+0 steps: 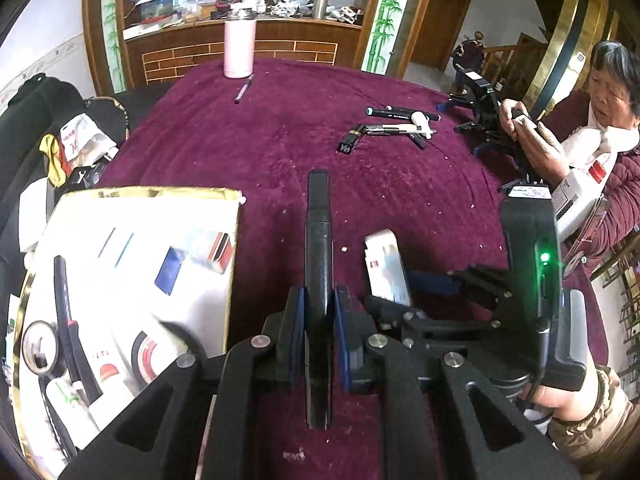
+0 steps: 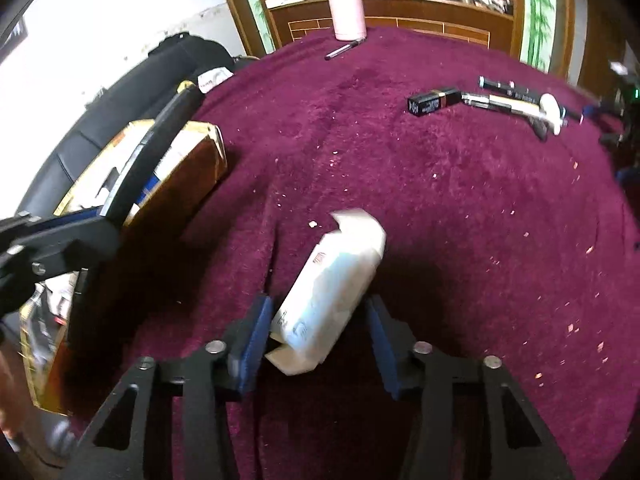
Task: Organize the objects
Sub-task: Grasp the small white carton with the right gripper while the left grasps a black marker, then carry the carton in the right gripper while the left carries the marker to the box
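Gripping a black pen (image 1: 319,264), the left hand-held gripper (image 1: 319,340) points its long axis toward the pink bottle (image 1: 239,45). Right hand-held gripper (image 2: 320,332) stands narrow around a white box (image 2: 332,292), pads not clearly pressing. The box lies on the desk (image 2: 440,208), angled up-right, away from the gold-edged box (image 2: 176,168).

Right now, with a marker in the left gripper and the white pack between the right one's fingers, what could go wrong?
1. The white pack lies skewed between the right gripper's pads; closing may twist it or pinch only a corner.
2. The left gripper clamps the black marker near its lower end, so the long tip could pivot or catch the box rim.
3. The grippers are close together and could collide.
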Tool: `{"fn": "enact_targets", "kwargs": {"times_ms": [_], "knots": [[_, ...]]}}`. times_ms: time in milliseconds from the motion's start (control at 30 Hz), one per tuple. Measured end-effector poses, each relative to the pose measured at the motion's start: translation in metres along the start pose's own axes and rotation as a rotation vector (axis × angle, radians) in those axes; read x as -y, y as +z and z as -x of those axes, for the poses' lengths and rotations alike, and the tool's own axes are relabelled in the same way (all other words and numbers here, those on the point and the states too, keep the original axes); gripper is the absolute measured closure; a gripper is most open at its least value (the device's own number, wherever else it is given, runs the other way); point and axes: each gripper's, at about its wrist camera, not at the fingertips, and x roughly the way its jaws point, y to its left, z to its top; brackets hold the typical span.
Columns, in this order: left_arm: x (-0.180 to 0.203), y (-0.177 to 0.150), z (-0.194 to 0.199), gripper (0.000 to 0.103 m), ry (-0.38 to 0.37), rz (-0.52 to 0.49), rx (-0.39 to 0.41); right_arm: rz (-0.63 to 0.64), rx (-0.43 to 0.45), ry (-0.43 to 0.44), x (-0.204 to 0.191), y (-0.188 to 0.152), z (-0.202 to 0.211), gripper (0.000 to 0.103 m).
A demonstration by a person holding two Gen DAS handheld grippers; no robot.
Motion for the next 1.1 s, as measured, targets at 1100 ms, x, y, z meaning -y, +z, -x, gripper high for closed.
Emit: {"fn": "enact_targets", "kwargs": {"times_ms": [1100], "knots": [[-0.077,-0.053,0.085,0.088,0.152,0.179,0.096,0.052,0.104,0.160,-0.011,0.010,0.029,0.088]]}}
